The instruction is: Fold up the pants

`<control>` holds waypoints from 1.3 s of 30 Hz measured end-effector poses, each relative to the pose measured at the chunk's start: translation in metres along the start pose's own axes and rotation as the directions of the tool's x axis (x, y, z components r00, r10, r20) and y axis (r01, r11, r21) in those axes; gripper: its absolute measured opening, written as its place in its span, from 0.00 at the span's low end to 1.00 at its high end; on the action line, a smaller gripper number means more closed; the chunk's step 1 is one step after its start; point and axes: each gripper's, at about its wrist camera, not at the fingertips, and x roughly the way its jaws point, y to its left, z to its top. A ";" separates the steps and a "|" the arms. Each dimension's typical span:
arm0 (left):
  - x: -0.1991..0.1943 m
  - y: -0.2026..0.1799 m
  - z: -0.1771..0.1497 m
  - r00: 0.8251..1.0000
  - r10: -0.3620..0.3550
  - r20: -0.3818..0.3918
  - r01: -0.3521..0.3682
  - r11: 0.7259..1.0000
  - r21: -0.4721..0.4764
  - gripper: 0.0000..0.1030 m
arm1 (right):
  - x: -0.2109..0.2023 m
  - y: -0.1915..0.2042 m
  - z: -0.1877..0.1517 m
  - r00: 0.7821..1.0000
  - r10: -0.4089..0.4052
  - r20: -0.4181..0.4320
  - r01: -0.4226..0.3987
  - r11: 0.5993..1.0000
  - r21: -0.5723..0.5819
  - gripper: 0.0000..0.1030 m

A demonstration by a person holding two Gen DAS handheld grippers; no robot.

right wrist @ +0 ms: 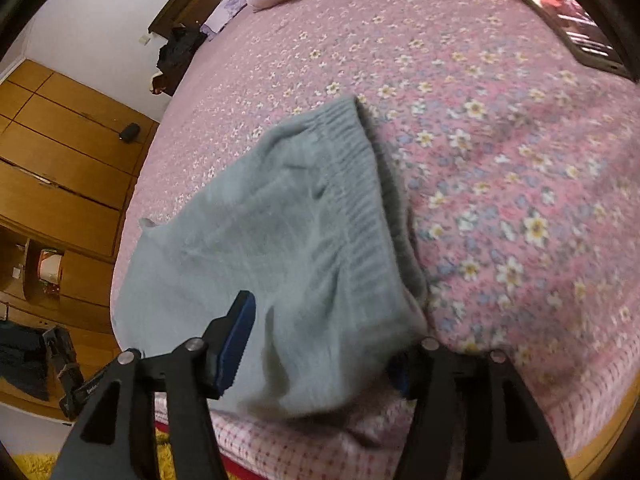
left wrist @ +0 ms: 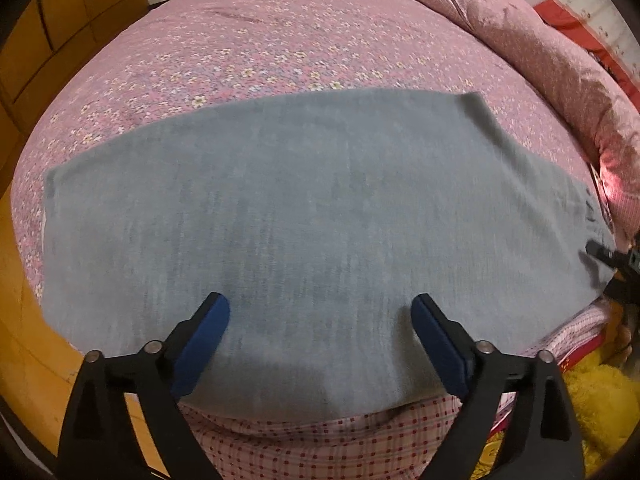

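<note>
Grey-blue pants (left wrist: 304, 216) lie spread flat across the near part of a bed with a pink flowered sheet (left wrist: 248, 40). My left gripper (left wrist: 320, 312) is open, its blue pads hovering over the pants' near edge. In the right wrist view the pants (right wrist: 280, 240) show their ribbed waistband (right wrist: 360, 184) running along the right side. My right gripper (right wrist: 324, 340) is open over the waistband's near corner; its left pad (right wrist: 236, 340) shows, and cloth covers the right pad. The right gripper also shows at the right edge of the left wrist view (left wrist: 616, 260).
A rolled pink quilt (left wrist: 540, 60) lies along the bed's far right. Wooden cabinets (right wrist: 60, 160) stand to the left. A checked sheet (left wrist: 320, 440) hangs at the bed's front edge. A yellow plush thing (left wrist: 596, 400) lies by the bed. A dark framed object (right wrist: 572, 16) rests on the bed.
</note>
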 end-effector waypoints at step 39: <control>-0.048 0.053 -0.007 0.989 0.103 0.104 -0.090 0.988 -0.124 0.93 | -0.048 0.140 0.037 0.989 0.093 0.115 -0.036 0.907 -0.420 0.15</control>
